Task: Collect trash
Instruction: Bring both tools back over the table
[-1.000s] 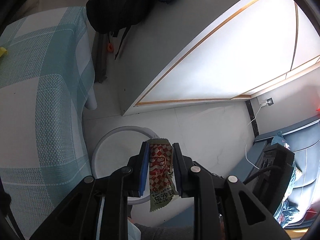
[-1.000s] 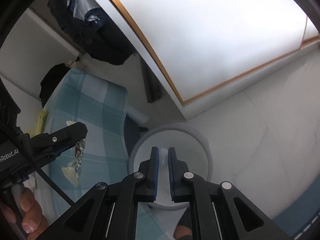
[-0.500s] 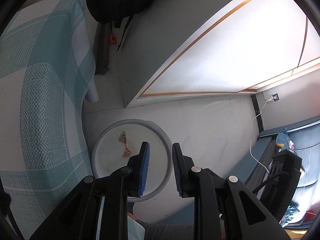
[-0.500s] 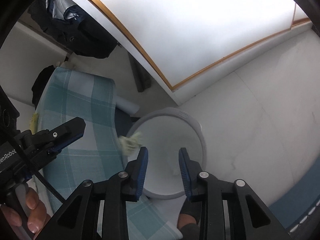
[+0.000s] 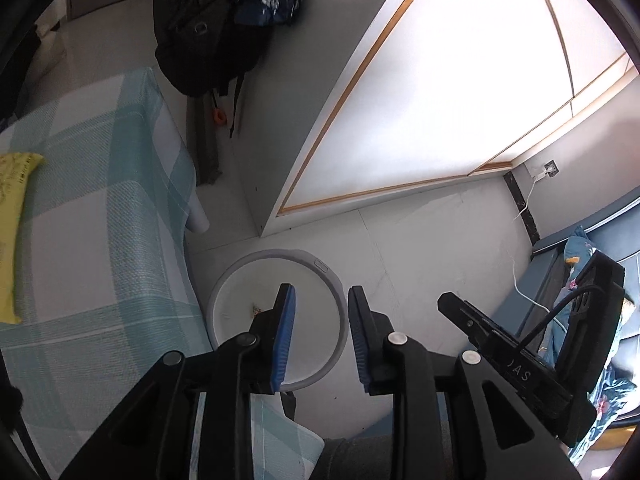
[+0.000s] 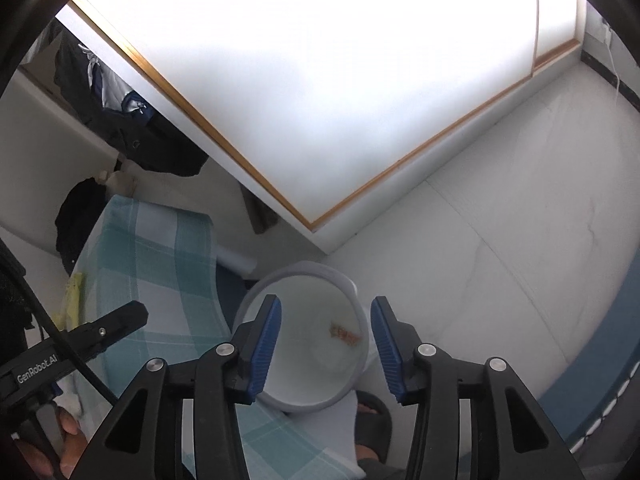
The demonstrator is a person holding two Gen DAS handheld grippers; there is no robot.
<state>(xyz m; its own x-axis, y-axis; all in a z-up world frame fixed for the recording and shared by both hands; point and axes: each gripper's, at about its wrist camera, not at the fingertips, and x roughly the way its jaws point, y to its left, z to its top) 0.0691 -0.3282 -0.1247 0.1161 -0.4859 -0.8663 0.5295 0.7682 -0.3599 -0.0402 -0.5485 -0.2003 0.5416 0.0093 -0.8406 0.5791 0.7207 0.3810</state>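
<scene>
- Left gripper (image 5: 321, 300): jaws opening, nothing between them. Right gripper (image 6: 325, 312): jaws opening too, parted and empty.
- Below both, the white bin (image 6: 260, 294) on the floor holds a red wrapper (image 6: 343, 333); that piece looks done.
- Farther off, a yellow packet (image 5: 16, 208) lies on the checked cloth (image 5: 100, 240), likely still to collect.
- Task seems partly done; no other trash is visible.

Bedroom, domestic: bed with checked teal sheet (image 5: 100, 240), white wardrobe doors (image 5: 440, 92), hanging black backpack (image 5: 200, 28), tiled floor (image 6: 500, 248).
</scene>
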